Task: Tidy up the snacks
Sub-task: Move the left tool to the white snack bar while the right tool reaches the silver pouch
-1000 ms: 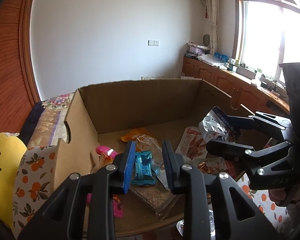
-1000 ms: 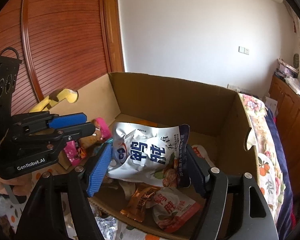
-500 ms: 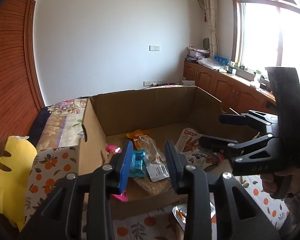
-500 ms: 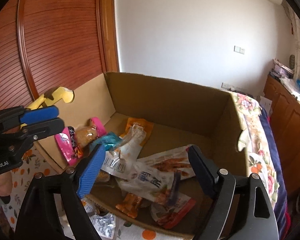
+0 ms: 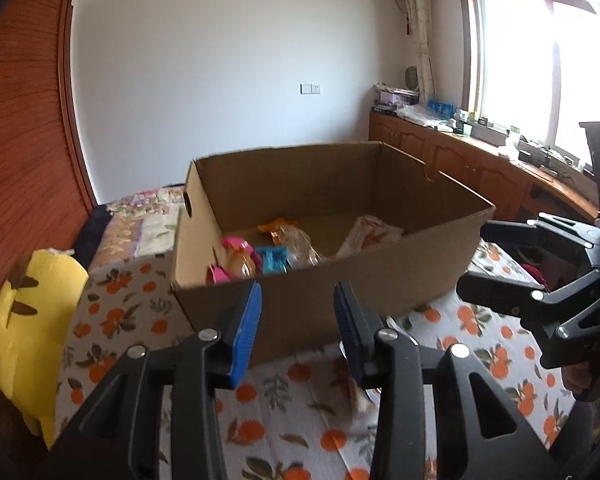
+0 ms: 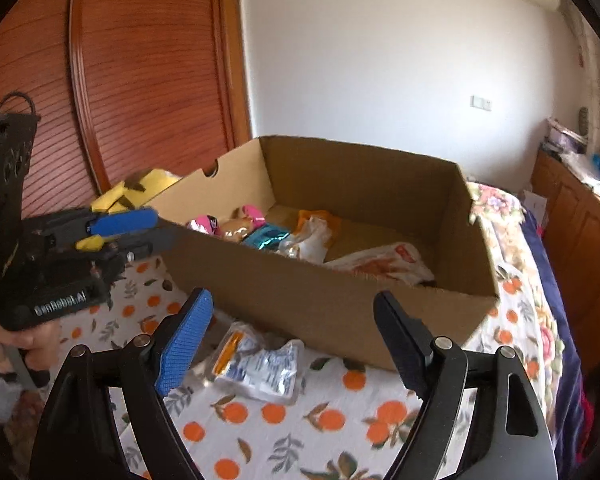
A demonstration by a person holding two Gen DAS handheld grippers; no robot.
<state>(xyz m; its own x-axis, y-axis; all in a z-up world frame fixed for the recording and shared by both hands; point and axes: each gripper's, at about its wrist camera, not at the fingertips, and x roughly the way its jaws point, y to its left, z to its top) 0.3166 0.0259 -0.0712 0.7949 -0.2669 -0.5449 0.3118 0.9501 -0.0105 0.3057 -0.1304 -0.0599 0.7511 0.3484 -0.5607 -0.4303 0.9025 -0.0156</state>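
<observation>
- Left gripper [image 5: 297, 322]: blue pads a modest gap apart, nothing between them; the jaws have just been opening. It sits lower centre of the left wrist view, short of the near wall of the cardboard box [image 5: 364, 280], so no packet is in reach.
- Right gripper [image 6: 288, 344]: jaws spread wide and empty, and they have narrowed a touch just now. Lower centre of the right wrist view, it points at the clear snack packet [image 6: 260, 364] on the orange-print cloth [image 6: 332, 424]. My read: that width suits a flat, crinkly pouch taken across its broad side.
- The packet lies just in front of the box's near wall, outside it (the only snack I can make out clearly that is not yet boxed).
- Inside the box, centre frame: pink packet [image 6: 204, 224], teal packet [image 6: 268, 236], orange packet [image 6: 320, 218], white-and-red pouch [image 6: 384, 264]. All loose along the floor.
- Likely step: pick up the stray packet, then drop it over the wall.
- Risk: slippery film, pads could slide off or pinch the cloth.
- Yellow plush [image 5: 28, 320] at left edge, clear of everything.
</observation>
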